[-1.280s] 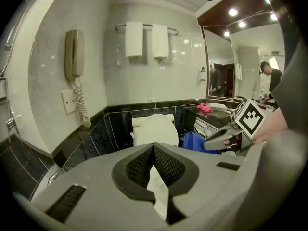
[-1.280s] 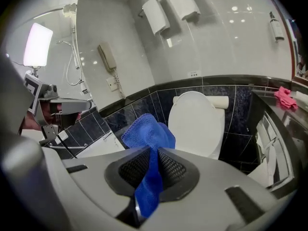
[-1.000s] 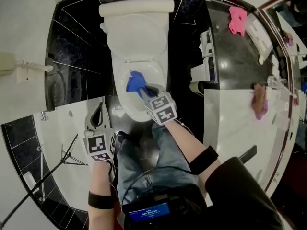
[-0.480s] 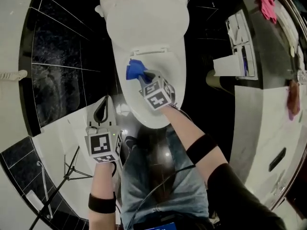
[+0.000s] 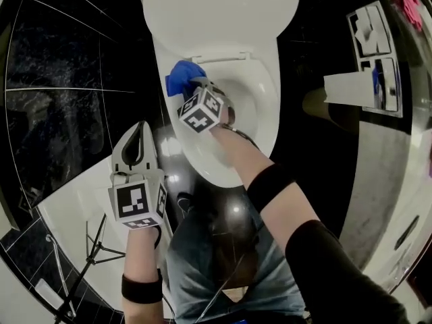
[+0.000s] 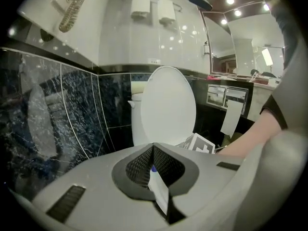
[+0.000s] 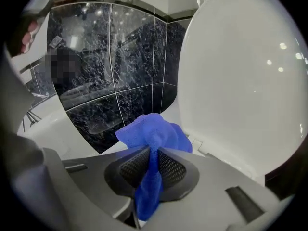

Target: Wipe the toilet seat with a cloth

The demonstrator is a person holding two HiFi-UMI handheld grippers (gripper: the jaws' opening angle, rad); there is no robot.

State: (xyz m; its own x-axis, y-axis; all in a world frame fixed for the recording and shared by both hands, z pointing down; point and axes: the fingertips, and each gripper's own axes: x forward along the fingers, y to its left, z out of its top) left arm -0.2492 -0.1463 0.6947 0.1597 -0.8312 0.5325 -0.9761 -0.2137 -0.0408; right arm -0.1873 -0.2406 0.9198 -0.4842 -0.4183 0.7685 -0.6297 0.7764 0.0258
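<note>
A cloth [image 5: 182,76], caught in the right tongs [image 5: 196,84], is at the rear left edge of the toilet seat [image 5: 268,106], just before the hinge. The raised lid [image 5: 223,12] stands behind it. The left tongs [image 5: 140,128] hang off the seat's left side, apart from it, over the floor [image 5: 74,208]. A tiled wall [image 5: 67,79] lies left of the toilet and hanging paper [image 5: 347,88] to its right. The person's legs [image 5: 216,248] are before the seat's front edge.
</note>
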